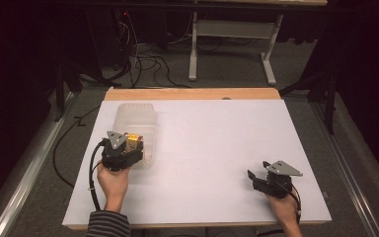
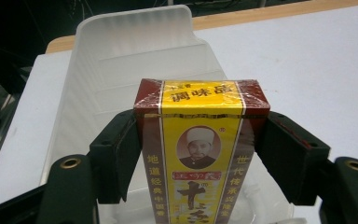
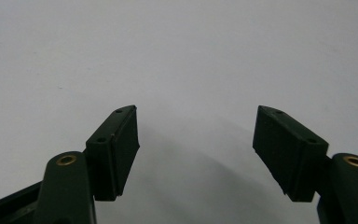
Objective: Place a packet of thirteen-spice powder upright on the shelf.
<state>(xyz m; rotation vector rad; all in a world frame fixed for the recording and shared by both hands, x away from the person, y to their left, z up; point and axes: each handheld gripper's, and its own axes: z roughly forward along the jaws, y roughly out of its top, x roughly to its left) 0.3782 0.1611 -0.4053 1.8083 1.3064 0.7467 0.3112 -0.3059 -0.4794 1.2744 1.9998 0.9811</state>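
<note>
Fingers [image 2: 121, 154] clamp the spice box [image 2: 200, 154] above the clear tray [image 2: 135, 51].

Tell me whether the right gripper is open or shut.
Open: the right gripper has its jaws spread wide with bare white table between them.

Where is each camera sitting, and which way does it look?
High view: above the person's side, looking forward and down on the table; both forearms, left tongs and right tongs show.
Left gripper view: on the left tongs, looking along its jaws at the box over the bin.
Right gripper view: on the right tongs, facing bare table.
Shared: high and left views both show box and bin.
</note>
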